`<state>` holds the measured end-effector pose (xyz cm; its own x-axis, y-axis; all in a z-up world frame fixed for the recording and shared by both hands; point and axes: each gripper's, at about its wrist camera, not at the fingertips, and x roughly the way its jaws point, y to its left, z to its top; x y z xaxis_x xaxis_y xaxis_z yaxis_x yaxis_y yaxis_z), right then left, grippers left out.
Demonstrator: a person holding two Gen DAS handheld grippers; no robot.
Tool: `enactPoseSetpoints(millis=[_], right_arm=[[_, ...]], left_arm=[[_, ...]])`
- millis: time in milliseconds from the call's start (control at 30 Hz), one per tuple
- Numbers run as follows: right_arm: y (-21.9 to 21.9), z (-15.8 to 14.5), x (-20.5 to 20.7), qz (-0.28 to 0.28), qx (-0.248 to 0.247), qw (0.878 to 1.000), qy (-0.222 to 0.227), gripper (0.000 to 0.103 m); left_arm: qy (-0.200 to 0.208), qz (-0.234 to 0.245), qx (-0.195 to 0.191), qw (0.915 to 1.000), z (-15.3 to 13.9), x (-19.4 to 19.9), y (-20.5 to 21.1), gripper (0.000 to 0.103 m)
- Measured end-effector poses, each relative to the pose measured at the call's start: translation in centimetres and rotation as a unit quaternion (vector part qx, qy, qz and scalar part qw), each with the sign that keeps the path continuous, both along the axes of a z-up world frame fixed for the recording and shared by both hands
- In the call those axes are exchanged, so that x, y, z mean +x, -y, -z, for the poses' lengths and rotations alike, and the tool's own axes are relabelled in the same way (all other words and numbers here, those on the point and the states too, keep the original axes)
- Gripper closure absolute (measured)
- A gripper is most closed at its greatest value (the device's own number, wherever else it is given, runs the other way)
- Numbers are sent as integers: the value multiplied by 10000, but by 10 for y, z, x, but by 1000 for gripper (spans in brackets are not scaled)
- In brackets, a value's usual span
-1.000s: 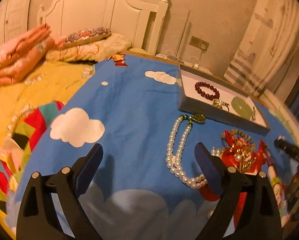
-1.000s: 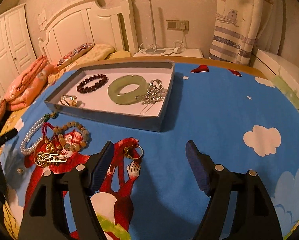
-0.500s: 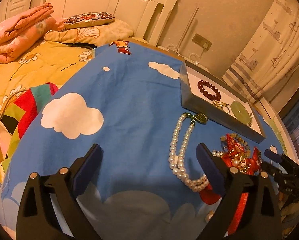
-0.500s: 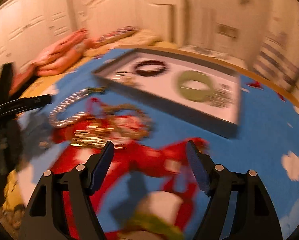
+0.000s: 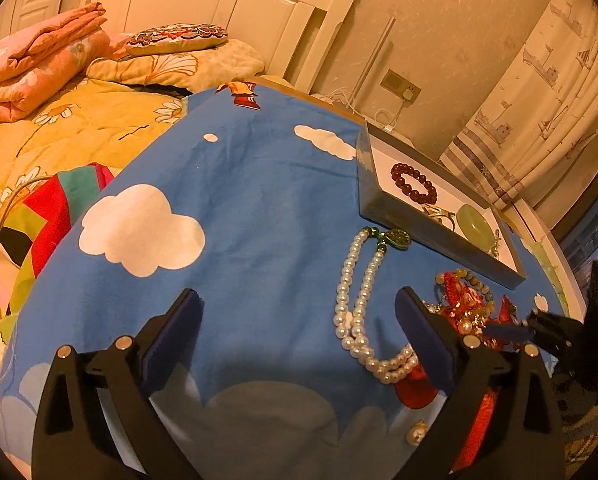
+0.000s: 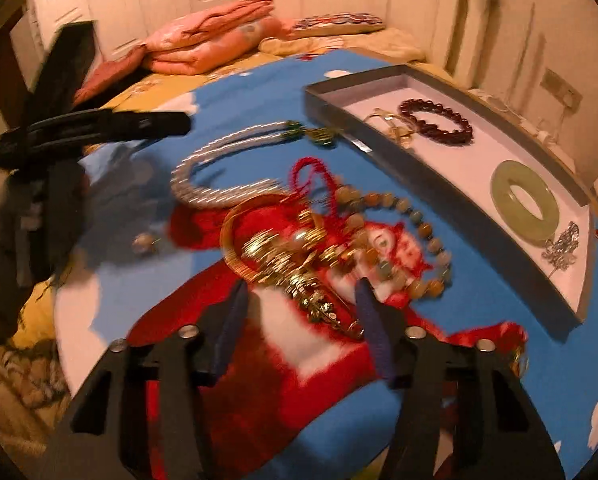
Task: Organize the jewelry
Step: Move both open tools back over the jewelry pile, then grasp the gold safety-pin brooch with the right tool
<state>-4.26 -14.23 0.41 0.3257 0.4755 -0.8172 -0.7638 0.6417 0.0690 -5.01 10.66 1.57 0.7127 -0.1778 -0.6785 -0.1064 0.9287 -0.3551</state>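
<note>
Nearest the front edge of the worktop, both sets of tongs hang over the blue cloud-print cloth [image 5: 259, 208] with nothing between their fingers. The left tongs [image 5: 297, 336] are spread wide above bare blue cloth, and the pearl necklace [image 5: 359, 300] lies just inside the right-hand finger, its loop curling under that fingertip. The right tongs [image 6: 301, 320] are also apart, more narrowly, poised over the near end of a tangled heap of jewelry [image 6: 299, 248]: a gold bangle, a gilt hairpin pointing toward the tongs, red cord and a bracelet of pale mixed beads [image 6: 411, 240], all lying on the red figure printed on the cloth. This view is smeared by motion, so the finer pieces cannot be told apart. A single small pearl earring [image 6: 143, 242] lies apart toward the worktop's left side, near the shadow of the left tool.

Further back, the necklace's green clasp [image 5: 397, 238] lies just beside the near wall of a shallow grey tray [image 6: 439, 180] with a white floor. Inside it lie a dark red bead bracelet [image 6: 437, 120], a pale ring-like piece beside it, a green jade bangle [image 6: 525, 200] and a silver trinket [image 6: 563, 246] close to the bangle.

Beyond the worktop's far edge are the bed [image 5: 59, 128] with folded pink quilts and a white headboard.
</note>
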Motion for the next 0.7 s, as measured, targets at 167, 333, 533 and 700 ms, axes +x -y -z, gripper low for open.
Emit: enactPoseSetpoints(millis=[167, 333, 533, 700], right_arm=[[3, -7, -17, -195, 130, 9997, 7, 57], [-4, 1, -8, 47, -36, 9999, 110, 57], [-8, 4, -9, 140, -134, 9995, 233, 57], [-7, 4, -18, 211, -115, 9988, 426, 79]], left_arm=[[-2, 12, -9, 10000, -1, 1, 1, 5], [0, 2, -9, 10000, 0, 1, 0, 5], [-25, 2, 30, 10000, 0, 3, 2, 5], [-46, -19, 108, 9999, 1, 4, 5, 5]])
